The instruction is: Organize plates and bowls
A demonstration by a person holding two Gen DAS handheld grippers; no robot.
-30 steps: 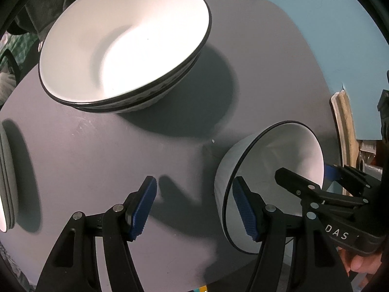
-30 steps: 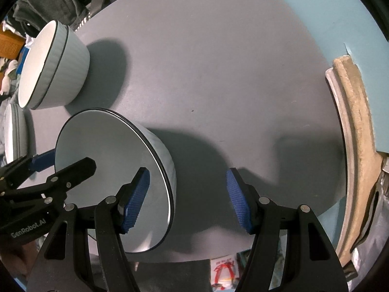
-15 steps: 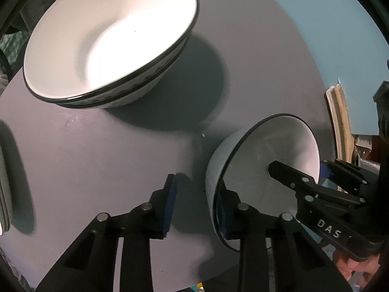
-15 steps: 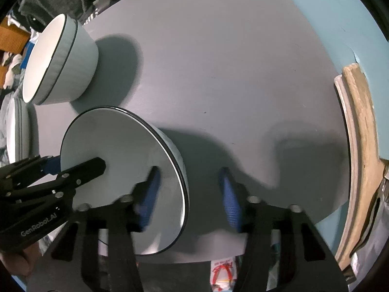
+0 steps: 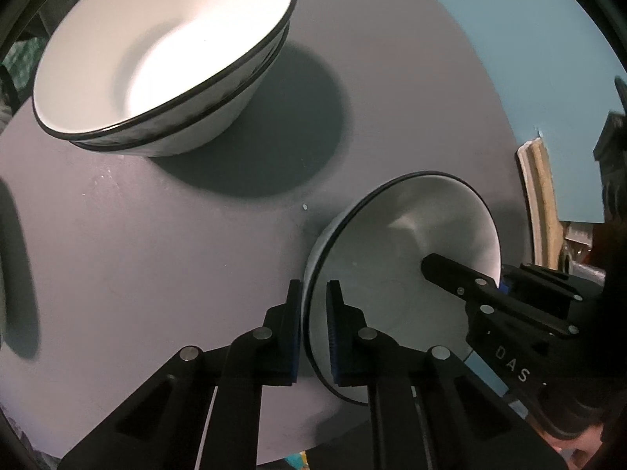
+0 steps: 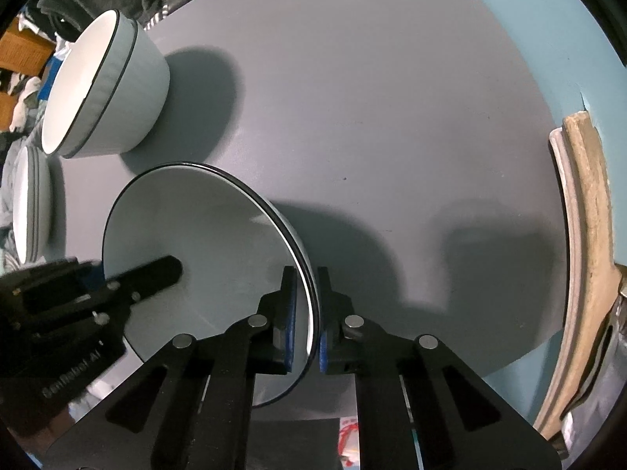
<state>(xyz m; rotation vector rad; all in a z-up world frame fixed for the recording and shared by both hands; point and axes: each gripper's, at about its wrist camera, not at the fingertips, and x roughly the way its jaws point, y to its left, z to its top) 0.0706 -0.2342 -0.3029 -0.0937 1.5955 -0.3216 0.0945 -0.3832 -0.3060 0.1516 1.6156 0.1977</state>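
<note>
On the grey round worktop point(image 6: 392, 78) stands a white bowl with a thin black rim point(image 5: 411, 243), near the edge closest to the cameras. Both tongs have hold of this bowl, each on an opposite side of its rim. The left tongs point(image 5: 314, 329) are closed on the rim, one blue pad outside the wall and one inside; the wall sits tightly between the pads. The right tongs point(image 6: 305, 313) are closed on the other side of the same rim in the same way, one pad inside and one outside. In the left wrist view the right tongs appear at the right, reaching into the bowl, and in the right wrist view the left tongs appear at the lower left.

Further back on the worktop, well apart from the held bowl, is a stack of two larger white bowls point(image 5: 156, 58), one nested in the other, both with black rims. At the left edge of the right wrist view, a stack of white plates point(image 6: 31, 203) lies just beside these bowls. Beyond the worktop the floor is light blue point(image 6: 568, 19).
</note>
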